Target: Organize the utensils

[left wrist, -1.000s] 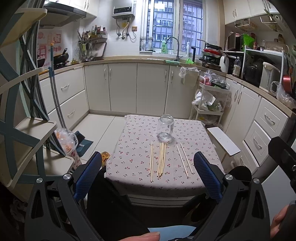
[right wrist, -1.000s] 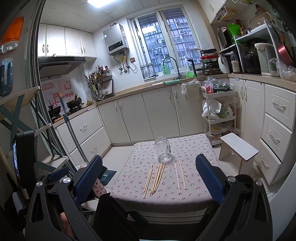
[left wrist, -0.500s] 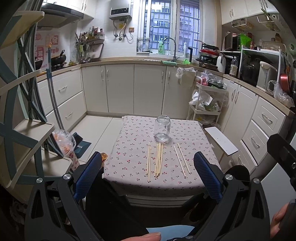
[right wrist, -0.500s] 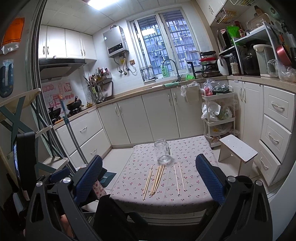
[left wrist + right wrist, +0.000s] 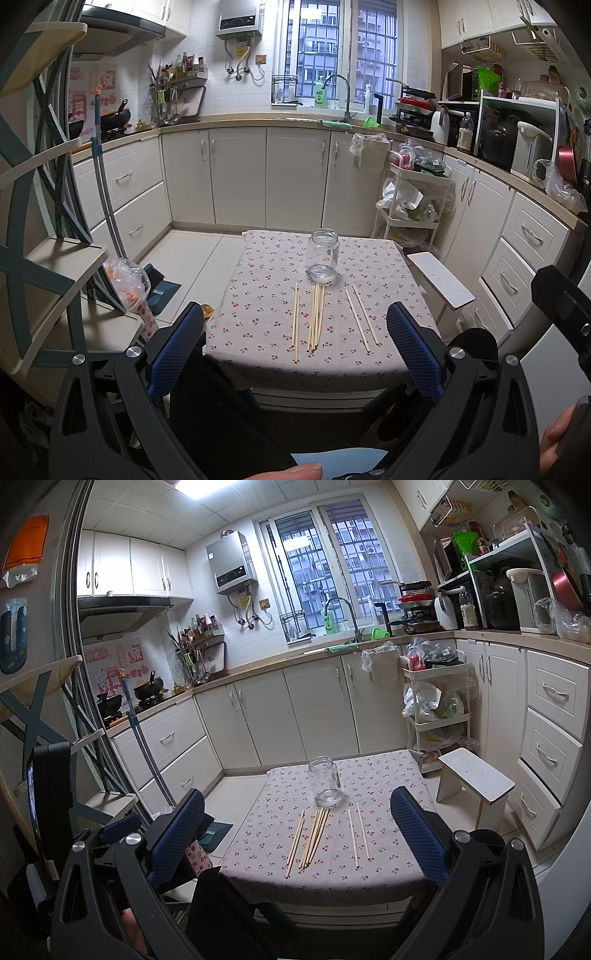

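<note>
Several wooden chopsticks [image 5: 316, 317] lie side by side on a small table with a cherry-print cloth [image 5: 258, 317]. A clear glass jar [image 5: 323, 254] stands upright just behind them. Both show in the right wrist view too, the chopsticks [image 5: 314, 834] and the jar [image 5: 327, 782]. My left gripper [image 5: 295, 347] is open and empty, held back from the table's near edge. My right gripper [image 5: 295, 834] is open and empty, also short of the table.
A white stool [image 5: 439, 280] stands right of the table. A trolley with bags [image 5: 413, 199] is behind it. A shelf unit [image 5: 48, 258], a mop handle [image 5: 107, 206] and a plastic bag [image 5: 125, 277] are at the left. Cabinets line the walls.
Both views have drifted slightly; the table sits a little lower and nearer in the left wrist view. Both grippers stay open and empty. Nothing on the table has moved.
</note>
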Tool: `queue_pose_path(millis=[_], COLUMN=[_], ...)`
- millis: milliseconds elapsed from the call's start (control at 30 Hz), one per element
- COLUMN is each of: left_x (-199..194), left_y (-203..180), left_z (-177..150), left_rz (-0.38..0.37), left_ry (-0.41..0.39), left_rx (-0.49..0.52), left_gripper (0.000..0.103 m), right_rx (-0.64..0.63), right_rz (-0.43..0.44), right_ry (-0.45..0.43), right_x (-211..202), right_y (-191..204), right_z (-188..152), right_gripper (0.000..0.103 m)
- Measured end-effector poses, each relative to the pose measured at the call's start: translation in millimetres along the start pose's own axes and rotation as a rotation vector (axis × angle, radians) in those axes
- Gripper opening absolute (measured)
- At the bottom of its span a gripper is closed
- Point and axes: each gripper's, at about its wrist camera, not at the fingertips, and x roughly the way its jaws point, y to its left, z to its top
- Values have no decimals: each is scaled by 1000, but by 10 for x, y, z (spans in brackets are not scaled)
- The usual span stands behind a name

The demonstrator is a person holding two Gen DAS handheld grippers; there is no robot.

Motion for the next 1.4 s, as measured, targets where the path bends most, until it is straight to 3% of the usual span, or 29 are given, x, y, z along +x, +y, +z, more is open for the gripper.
queue_pose_path(millis=[1167, 1267, 1400], left_x=[0, 43, 260], left_y=[-111, -93, -14], left_z=[-13, -42, -151], left_rz=[-26, -64, -175], left_ry=[5, 27, 139], left_rx=[8, -3, -22], left_gripper=[95, 95, 95], right_rx=[1, 1, 2], right_rz=[-1, -2, -10], right_ry=[2, 3, 15], right_x=[9, 8, 45], right_y=[8, 5, -12], right_z=[-14, -18, -42], right_gripper=[97, 97, 97])
